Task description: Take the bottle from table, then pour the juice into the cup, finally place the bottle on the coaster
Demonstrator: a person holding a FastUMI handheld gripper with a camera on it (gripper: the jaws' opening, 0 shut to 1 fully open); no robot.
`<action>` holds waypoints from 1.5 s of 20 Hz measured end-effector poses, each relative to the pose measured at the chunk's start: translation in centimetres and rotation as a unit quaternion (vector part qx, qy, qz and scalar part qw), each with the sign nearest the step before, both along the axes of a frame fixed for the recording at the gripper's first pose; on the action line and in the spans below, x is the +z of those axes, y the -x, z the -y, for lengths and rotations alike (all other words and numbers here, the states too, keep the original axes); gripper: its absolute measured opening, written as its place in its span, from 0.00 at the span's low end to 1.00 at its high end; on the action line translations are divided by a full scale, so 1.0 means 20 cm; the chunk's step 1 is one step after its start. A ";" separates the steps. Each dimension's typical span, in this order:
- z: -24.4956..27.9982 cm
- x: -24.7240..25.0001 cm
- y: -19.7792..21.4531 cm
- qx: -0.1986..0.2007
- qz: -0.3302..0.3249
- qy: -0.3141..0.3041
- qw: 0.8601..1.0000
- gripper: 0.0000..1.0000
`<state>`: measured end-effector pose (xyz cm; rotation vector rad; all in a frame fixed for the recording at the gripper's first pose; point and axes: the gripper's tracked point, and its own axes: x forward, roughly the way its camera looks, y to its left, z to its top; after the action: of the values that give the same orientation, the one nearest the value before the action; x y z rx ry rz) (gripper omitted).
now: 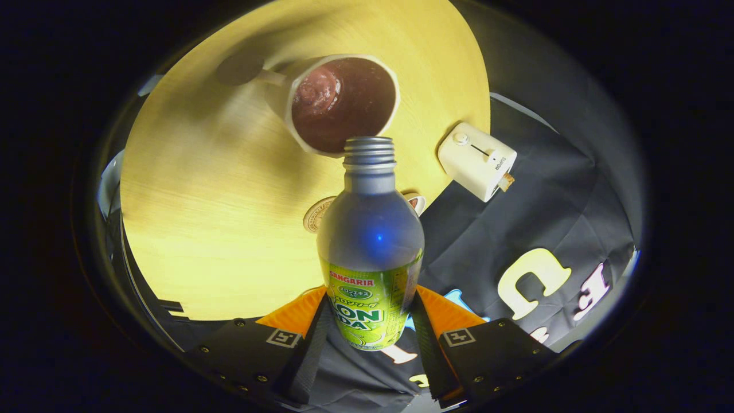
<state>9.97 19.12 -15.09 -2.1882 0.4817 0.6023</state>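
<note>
My gripper [368,321] is shut on a silver bottle [370,241] with a green and yellow label, one finger on each side of the label. The bottle is tilted forward, its open threaded neck [369,155] reaching over the near rim of a white cup [344,103]. The cup stands on the round yellow table [200,201] and its inside looks dark reddish brown. A round coaster [317,213] lies on the table, partly hidden behind the bottle's shoulder.
A white toaster-like appliance [477,160] stands beside the table's edge, to the right of the cup. A small dark disc [239,67] lies beyond the cup's handle. Black booth cloth [516,229] hangs past the table's edge.
</note>
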 end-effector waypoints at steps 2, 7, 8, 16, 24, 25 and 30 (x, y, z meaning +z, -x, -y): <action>0.01 -0.03 0.00 -0.004 -0.008 -0.027 1.000 0.75; 0.05 -0.12 0.05 -0.026 -0.030 -0.086 0.995 0.74; 0.07 -0.14 0.06 -0.037 -0.035 -0.102 0.993 0.74; 0.09 -0.29 0.16 -0.117 -0.088 -0.272 0.951 0.75; 0.04 -0.38 0.25 -0.170 -0.139 -0.432 0.875 0.75; 0.02 -0.38 0.25 -0.175 -0.145 -0.451 0.863 0.75; 0.02 -0.40 0.25 -0.223 -0.169 -0.536 0.797 0.75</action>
<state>4.95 18.75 -23.16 -0.8407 0.6101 0.7470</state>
